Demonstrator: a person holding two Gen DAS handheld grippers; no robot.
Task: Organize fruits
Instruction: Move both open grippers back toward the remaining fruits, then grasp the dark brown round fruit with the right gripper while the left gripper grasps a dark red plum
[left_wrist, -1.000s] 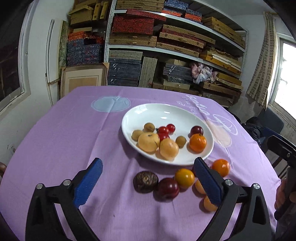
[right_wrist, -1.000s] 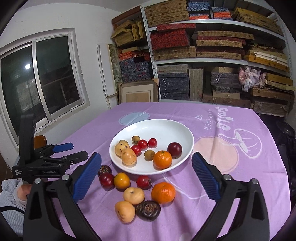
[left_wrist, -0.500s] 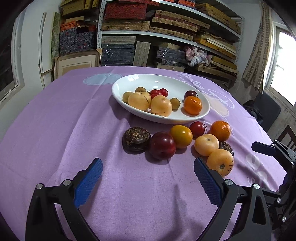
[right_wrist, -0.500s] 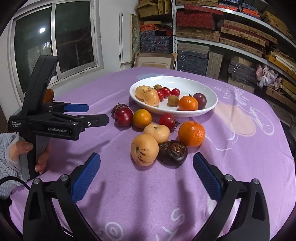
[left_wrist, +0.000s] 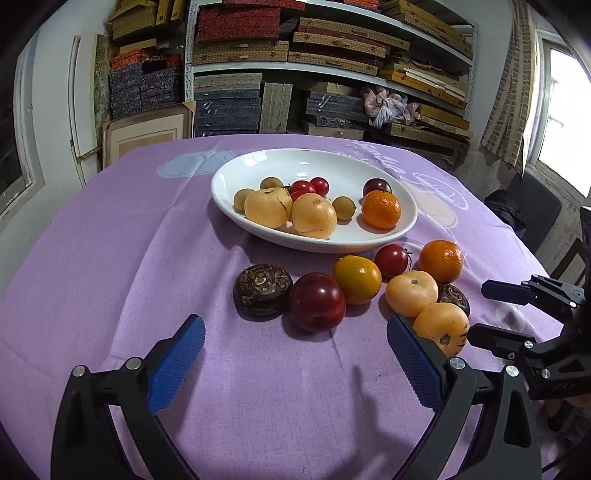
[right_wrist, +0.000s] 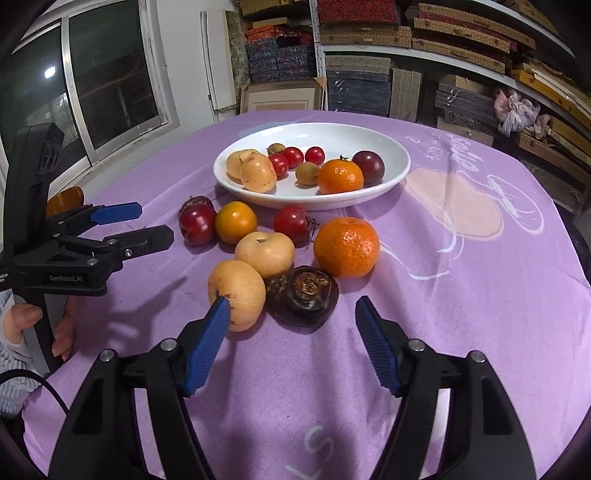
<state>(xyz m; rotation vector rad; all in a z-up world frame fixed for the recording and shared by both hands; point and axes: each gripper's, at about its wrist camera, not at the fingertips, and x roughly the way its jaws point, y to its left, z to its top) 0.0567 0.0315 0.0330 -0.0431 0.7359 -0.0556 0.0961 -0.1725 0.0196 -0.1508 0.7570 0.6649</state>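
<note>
1. Now we see our right gripper (right_wrist: 290, 314) with its jaws just narrowed but grasping nothing; the dark wrinkled fruit (right_wrist: 303, 293) lies just ahead between them, its long axis crosswise, puckered end up
2. Left of its left finger sits a pale yellow fruit (right_wrist: 236, 291), stem end toward us
3. Our left gripper (left_wrist: 295, 339) is spread wide and empty, a red plum (left_wrist: 317, 301) just ahead
4. Farther ahead, the white plate (right_wrist: 388, 147) rests on a purple tablecloth (right_wrist: 461, 295); shelves of boxes (left_wrist: 332, 55) fill the back wall
</note>
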